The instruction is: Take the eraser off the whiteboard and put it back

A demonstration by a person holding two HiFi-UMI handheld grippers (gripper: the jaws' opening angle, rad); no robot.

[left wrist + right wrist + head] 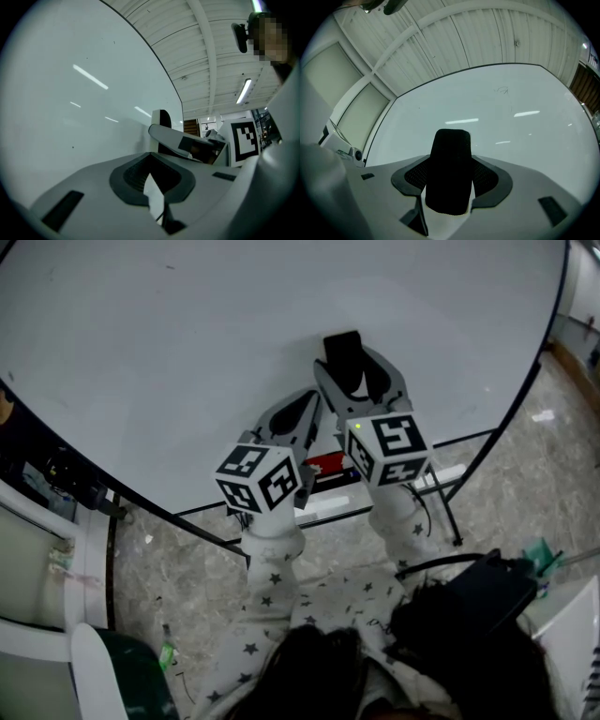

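A black eraser [342, 348] stands up between the jaws of my right gripper [351, 371], which is shut on it. In the right gripper view the eraser [451, 159] fills the gap between the jaws, and the whiteboard [515, 117] lies right ahead. The eraser's far end is close to the whiteboard [187, 343]; I cannot tell whether it touches. My left gripper [302, 411] is beside it, lower and to the left, with its jaws together and nothing in them. The left gripper view shows the eraser [164, 121] next to the board.
Below the board, the stand's tray [328, 507] holds a red object [325, 465]. A black bag [469, 601] lies on the tiled floor at the lower right. A green chair [131, 676] stands at the lower left. Starred sleeves [272, 587] cover the arms.
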